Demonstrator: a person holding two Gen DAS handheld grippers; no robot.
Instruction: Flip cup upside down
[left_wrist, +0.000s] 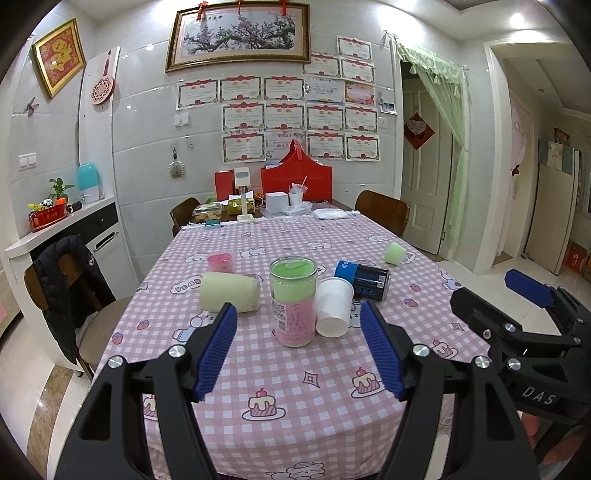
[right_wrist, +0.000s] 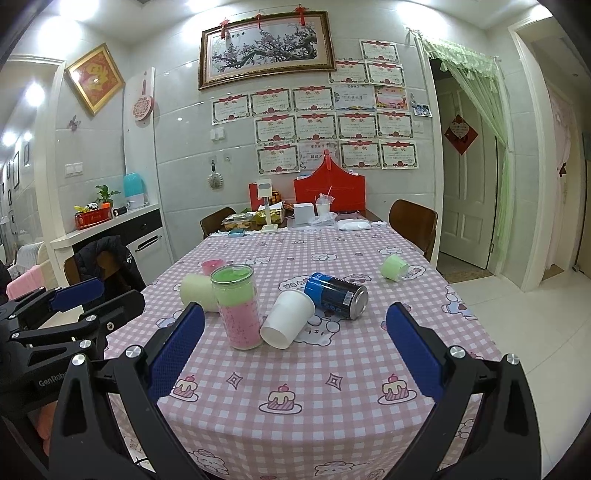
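Note:
A white paper cup (left_wrist: 333, 307) (right_wrist: 287, 318) lies on its side on the pink checked tablecloth, its mouth toward me, between a tall clear jar (left_wrist: 293, 301) (right_wrist: 238, 306) with green and pink filling and a blue-black can (left_wrist: 364, 279) (right_wrist: 337, 292) lying on its side. My left gripper (left_wrist: 299, 325) is open and empty, held short of the jar and cup. My right gripper (right_wrist: 295, 325) is open and empty, short of the cup; it also shows at the right edge of the left wrist view (left_wrist: 517, 291).
A pale yellow cup (left_wrist: 229, 291) (right_wrist: 197, 290) lies on its side left of the jar, a pink cup (left_wrist: 220, 262) behind it, a green cup (left_wrist: 394, 253) (right_wrist: 394, 267) far right. Boxes and clutter fill the table's far end (left_wrist: 280, 206). Chairs stand around; a jacket hangs on the left chair (left_wrist: 70, 288).

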